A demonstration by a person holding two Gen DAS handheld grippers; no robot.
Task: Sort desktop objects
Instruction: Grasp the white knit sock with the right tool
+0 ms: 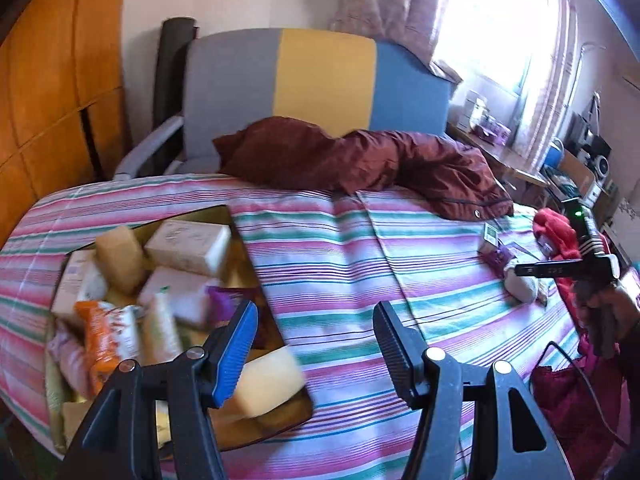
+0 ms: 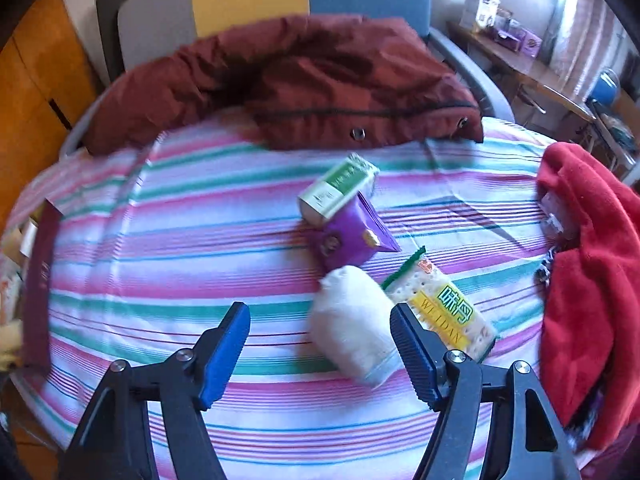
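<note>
Across both wrist views, the pink, green and white striped bedsheet (image 2: 168, 240) is filling most of what I am seeing, with a crumpled maroon quilted jacket (image 2: 304, 80) lying along its far edge and a bright red fleece garment (image 2: 588, 272) bunching at the right side.

Off to the left in the left wrist view, a shallow dark tray (image 1: 288, 412) is sitting on the sheet, crowded with pale boxes, yellowish sponge-like blocks and an orange and white snack packet (image 1: 106, 340).

I am holding the left gripper (image 1: 314, 344) above the sheet just right of the tray, its jaws spread wide and gripping nothing. From that same view the right gripper is showing side-on at the far right edge, near the loose items.

I am keeping the right gripper (image 2: 320, 344) low over the loose items, jaws wide apart and empty. A soft white cloth-like bundle (image 2: 354, 320) is lying between its fingers, close to the right fingertip (image 2: 404, 332). A clear cracker packet with a yellow and green label (image 2: 444, 312) is lying just beside the bundle on the right. Beyond them a purple foil snack pouch (image 2: 352, 236) is touching a small green and white carton (image 2: 340, 186), which is leaning on the pouch.
</note>
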